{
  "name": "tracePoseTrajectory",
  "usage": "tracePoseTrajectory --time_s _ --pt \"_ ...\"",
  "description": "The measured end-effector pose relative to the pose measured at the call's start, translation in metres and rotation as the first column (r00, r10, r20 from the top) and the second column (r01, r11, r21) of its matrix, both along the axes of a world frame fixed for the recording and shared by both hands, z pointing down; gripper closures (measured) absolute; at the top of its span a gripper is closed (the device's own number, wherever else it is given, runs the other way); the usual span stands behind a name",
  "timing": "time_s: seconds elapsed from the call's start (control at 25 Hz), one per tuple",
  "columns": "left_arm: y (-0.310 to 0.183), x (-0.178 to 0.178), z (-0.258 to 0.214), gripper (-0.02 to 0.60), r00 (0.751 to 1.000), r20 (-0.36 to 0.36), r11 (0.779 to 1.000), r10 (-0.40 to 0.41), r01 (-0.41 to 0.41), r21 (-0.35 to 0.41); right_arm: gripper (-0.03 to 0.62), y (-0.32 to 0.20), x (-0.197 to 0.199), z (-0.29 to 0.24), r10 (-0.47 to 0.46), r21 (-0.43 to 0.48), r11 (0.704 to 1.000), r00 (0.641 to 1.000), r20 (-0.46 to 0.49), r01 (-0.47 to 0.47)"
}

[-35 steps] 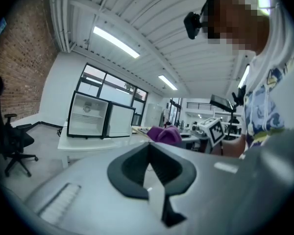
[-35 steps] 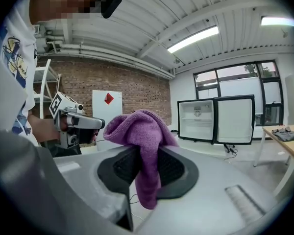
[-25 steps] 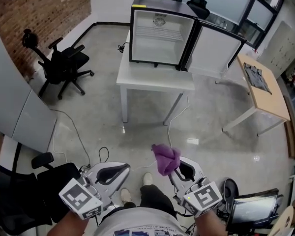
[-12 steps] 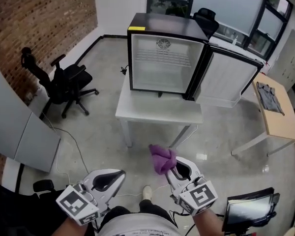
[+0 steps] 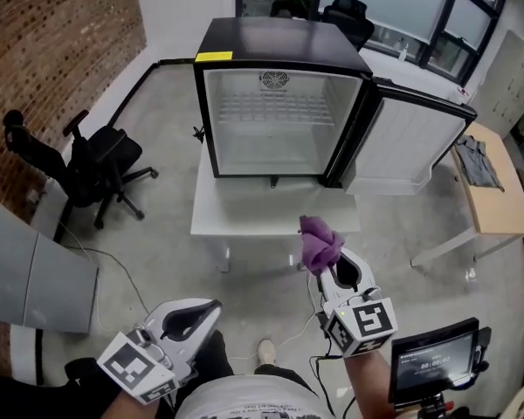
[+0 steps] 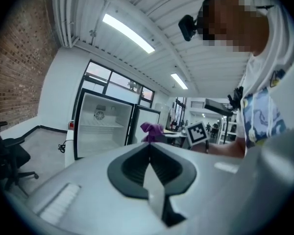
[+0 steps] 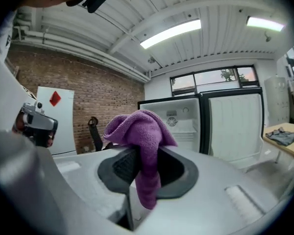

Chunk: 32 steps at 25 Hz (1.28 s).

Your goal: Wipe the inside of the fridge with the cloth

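Right gripper (image 5: 334,267): low and right of centre in the head view; jaws clamped on the purple cloth (image 5: 320,243). In its own view the jaws press in on the cloth from both sides.
Cloth: a bunched top stands above the right gripper's jaws, and a tail hangs down between them in the right gripper view (image 7: 141,140). It is in the air, well short of the fridge and outside it.
Right marker cube (image 5: 363,326): at the rear of the right gripper, near the bottom edge.
Left gripper (image 5: 212,305): lower left of the head view, jaws together with nothing between them. Its own view shows the two dark pads (image 6: 132,165) meeting on one line.
Left marker cube (image 5: 140,366): bottom left, at the rear of the left gripper.
Fridge (image 5: 284,59): upper centre, black casing, white inside, a wire shelf across the upper part; it stands on the white table (image 5: 275,215).
Fridge door (image 5: 410,142): swung open to the right, white inner face towards the camera.
Office chair (image 5: 96,166): black, left of the table, on the grey floor.
Brick wall (image 5: 61,42): upper left.
Wooden table (image 5: 491,186): right edge, with a dark item lying on it.
Screen (image 5: 432,360): bottom right corner, dark, just beside the right gripper's cube.
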<state>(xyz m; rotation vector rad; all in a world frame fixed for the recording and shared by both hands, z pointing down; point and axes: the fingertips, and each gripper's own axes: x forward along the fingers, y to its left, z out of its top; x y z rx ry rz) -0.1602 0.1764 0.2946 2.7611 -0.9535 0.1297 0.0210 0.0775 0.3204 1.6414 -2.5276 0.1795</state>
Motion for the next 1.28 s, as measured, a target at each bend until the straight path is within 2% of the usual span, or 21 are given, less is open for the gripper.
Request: tracePoseTrajectory --time_s 0.12,0.24,0.44,0.52,0.64,0.8,0.96,1.12,1.28 --pt "-0.037 -0.013 -0.001 0.575 0.998 -0.011 0.998 0.060 -0.060 0.016 0.514 -0.038 0.009 -0.008 0.132 0.025 0.991 0.991 -0.011 -0.131" --pt "-0.073 -0.027 -0.008 0.575 0.989 0.003 0.988 0.148 -0.148 0.043 0.515 -0.073 0.016 -0.018 0.272 0.065 0.960 0.962 -0.001 -0.271" --pt "-0.118 -0.037 -0.016 0.575 0.948 0.044 0.944 0.316 -0.319 0.088 0.515 -0.127 0.029 -0.026 0.462 0.078 0.882 0.886 0.043 -0.464" --pt "-0.132 -0.035 -0.013 0.575 0.928 0.043 0.925 0.369 -0.372 0.085 0.516 -0.148 0.038 -0.028 0.537 0.097 0.837 0.842 0.048 -0.539" --pt "-0.144 -0.025 -0.011 0.575 0.903 0.006 0.901 0.431 -0.430 0.052 0.515 -0.180 0.056 -0.024 0.642 0.092 0.757 0.762 0.083 -0.647" --pt "-0.164 -0.014 -0.012 0.575 0.873 -0.001 0.872 0.488 -0.487 0.050 0.516 -0.224 0.075 -0.029 0.715 0.093 0.683 0.689 0.120 -0.725" --pt "-0.187 -0.004 -0.020 0.575 0.862 -0.014 0.861 0.507 -0.505 0.054 0.516 -0.268 0.100 -0.031 0.759 0.095 0.631 0.639 0.128 -0.770" --pt "-0.210 0.004 -0.025 0.575 0.858 0.003 0.856 0.514 -0.513 0.064 0.516 -0.309 0.112 -0.033 0.775 0.101 0.607 0.615 0.145 -0.788" --pt "-0.226 0.011 -0.026 0.575 0.850 0.011 0.847 0.527 -0.526 0.076 0.516 -0.339 0.114 -0.031 0.777 0.101 0.600 0.608 0.161 -0.794"
